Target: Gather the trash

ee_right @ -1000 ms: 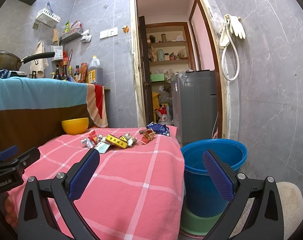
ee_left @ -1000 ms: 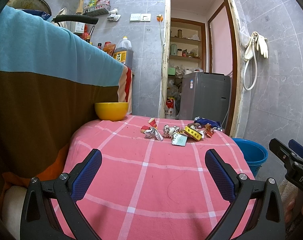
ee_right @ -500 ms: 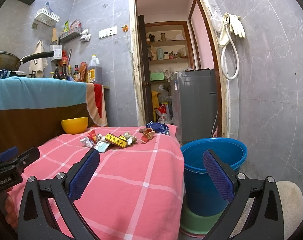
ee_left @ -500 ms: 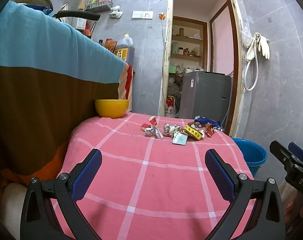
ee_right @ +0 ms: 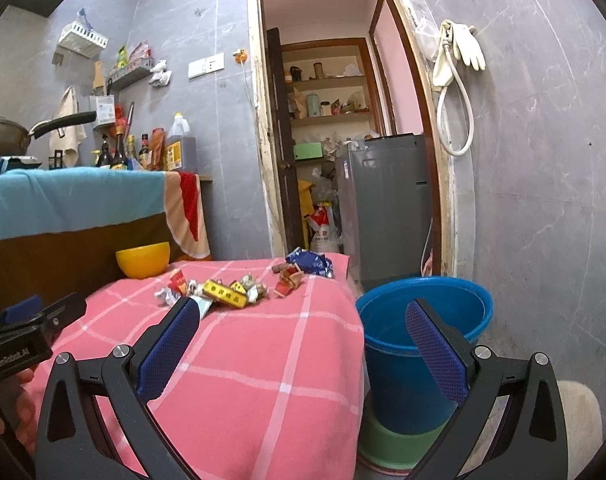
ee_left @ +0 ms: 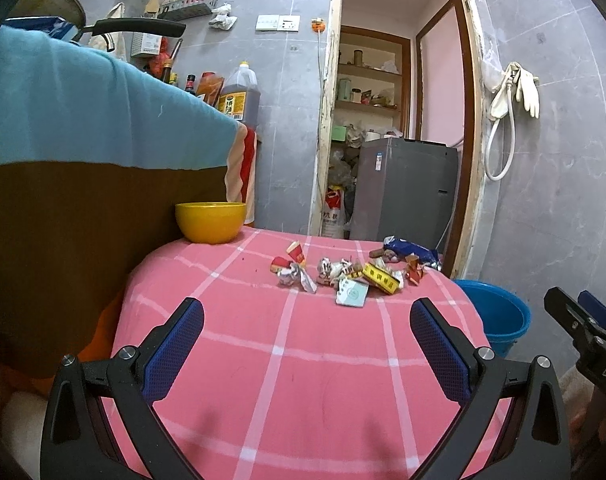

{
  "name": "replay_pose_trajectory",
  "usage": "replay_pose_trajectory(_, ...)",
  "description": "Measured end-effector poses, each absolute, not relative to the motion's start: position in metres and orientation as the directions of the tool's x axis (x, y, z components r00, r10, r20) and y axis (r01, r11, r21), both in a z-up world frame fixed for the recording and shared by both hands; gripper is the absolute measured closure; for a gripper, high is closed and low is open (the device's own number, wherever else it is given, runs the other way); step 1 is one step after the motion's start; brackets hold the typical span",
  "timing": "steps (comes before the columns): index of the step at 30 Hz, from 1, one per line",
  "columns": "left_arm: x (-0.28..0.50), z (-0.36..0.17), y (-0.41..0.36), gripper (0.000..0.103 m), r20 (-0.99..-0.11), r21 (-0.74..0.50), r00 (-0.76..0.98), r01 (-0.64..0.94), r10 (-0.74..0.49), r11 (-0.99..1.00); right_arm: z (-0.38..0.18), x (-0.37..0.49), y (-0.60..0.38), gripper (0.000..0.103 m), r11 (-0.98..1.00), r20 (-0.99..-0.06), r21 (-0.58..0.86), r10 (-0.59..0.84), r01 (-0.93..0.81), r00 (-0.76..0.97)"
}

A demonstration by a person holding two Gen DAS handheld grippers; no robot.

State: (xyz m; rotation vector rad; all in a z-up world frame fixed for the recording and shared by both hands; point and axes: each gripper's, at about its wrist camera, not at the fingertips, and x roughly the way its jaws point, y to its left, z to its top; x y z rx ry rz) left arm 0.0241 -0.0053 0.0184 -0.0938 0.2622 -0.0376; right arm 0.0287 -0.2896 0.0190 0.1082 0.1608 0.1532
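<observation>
- Left gripper (ee_left: 306, 346): jaws spread wide, nothing between them, held over the near part of the pink checked tablecloth (ee_left: 295, 380).
- Right gripper (ee_right: 303, 350): jaws likewise spread and empty; its left finger is over the cloth's right edge, its right finger in front of the blue bucket (ee_right: 427, 336).
- Trash pile (ee_left: 349, 274): wrappers and small cartons in a loose row ahead of the left jaws, toward the far side of the cloth. A yellow carton (ee_left: 381, 278) and a pale flat packet (ee_left: 353, 294) lie nearest the jaws; a blue foil bag (ee_left: 411, 249) sits at the far right corner, close to the table edge.
- Bare cloth between the left jaws and the pile; open room ahead.
- Yellow bowl (ee_left: 210, 222): ahead and left of the left jaws, at the far left corner, hard against the brown drape (ee_left: 83, 240).
- Left of the left jaws the drape rises like a wall; no room that side.
- Bucket stands on the floor just beyond the cloth's right edge, mouth open, rim lower than the tabletop, on a green base (ee_right: 387, 442).
- Right gripper shows at the right margin of the left view, apart from the left jaws.
- Doorway (ee_right: 343, 140) and grey appliance (ee_right: 383, 208) behind the table's far edge.
</observation>
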Motion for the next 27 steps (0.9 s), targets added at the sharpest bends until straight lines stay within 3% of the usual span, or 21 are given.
replay_pose_trajectory(17, 0.072, 0.060, 0.015, 0.002, -0.216, -0.110, 0.976, 0.005, -0.029, 0.994, 0.079, 0.080, -0.279, 0.000, 0.974, -0.006, -0.031, 0.226, -0.226, 0.974)
replay_pose_trajectory(27, 0.116, 0.076, 0.027, 0.002, -0.180, -0.094, 0.984, -0.007, -0.010, 0.996, 0.095, 0.144, -0.269, 0.000, 0.963, 0.011, -0.057, 0.263, -0.262, 0.965)
